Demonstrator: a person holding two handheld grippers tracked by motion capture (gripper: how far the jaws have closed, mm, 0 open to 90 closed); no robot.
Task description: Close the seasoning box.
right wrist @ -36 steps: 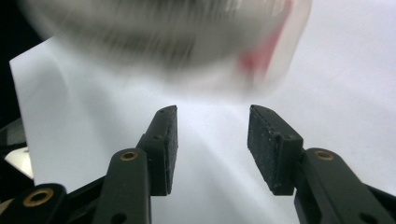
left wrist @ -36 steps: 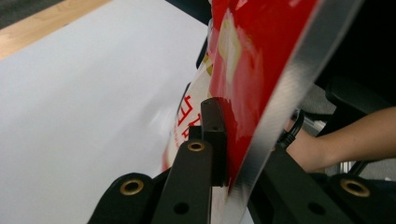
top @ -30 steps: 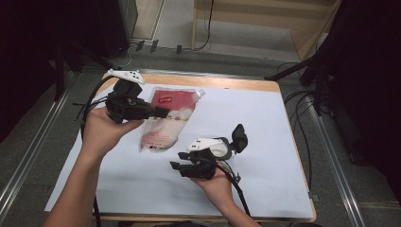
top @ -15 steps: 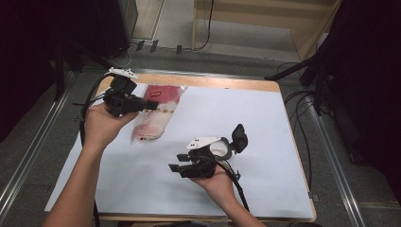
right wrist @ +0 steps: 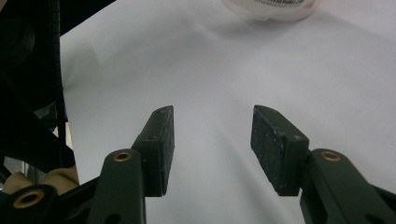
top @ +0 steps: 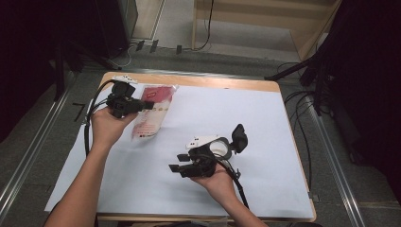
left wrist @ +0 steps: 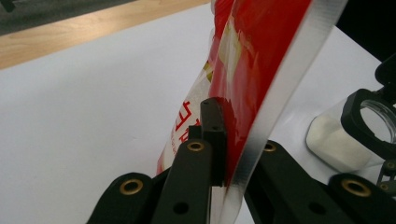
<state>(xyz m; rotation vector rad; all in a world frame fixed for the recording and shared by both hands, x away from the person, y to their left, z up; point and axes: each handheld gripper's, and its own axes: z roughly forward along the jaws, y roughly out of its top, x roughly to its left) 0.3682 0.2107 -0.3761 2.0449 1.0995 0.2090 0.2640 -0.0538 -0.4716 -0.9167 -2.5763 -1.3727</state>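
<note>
table: wooden top [top: 198,81], mostly covered by a white sheet [top: 265,123]; wood edge showing at the far side and the right
white sheet: also the backdrop in both gripper views [right wrist: 327,74]
red packet: red and clear plastic packet [top: 152,111] at the far-left part of the sheet, long axis running away from the person, near end blurred; can't tell from the high view whether it's off the sheet
left gripper: at the far-left corner [top: 144,106], held in the left hand [top: 108,126]; jaws pinched onto the red packet's clear sealed edge [left wrist: 266,121], one pad on each face of the film
right gripper: near the middle of the table [top: 174,168], held in the right hand [top: 218,182], jaws pointing left and spread apart with bare sheet between them [right wrist: 212,149]
jar: clear, white contents, black rim [left wrist: 369,126], just beside the right gripper; sits at upper right in the left gripper view
cables: black, one trailing from each gripper [top: 92,106]
</note>
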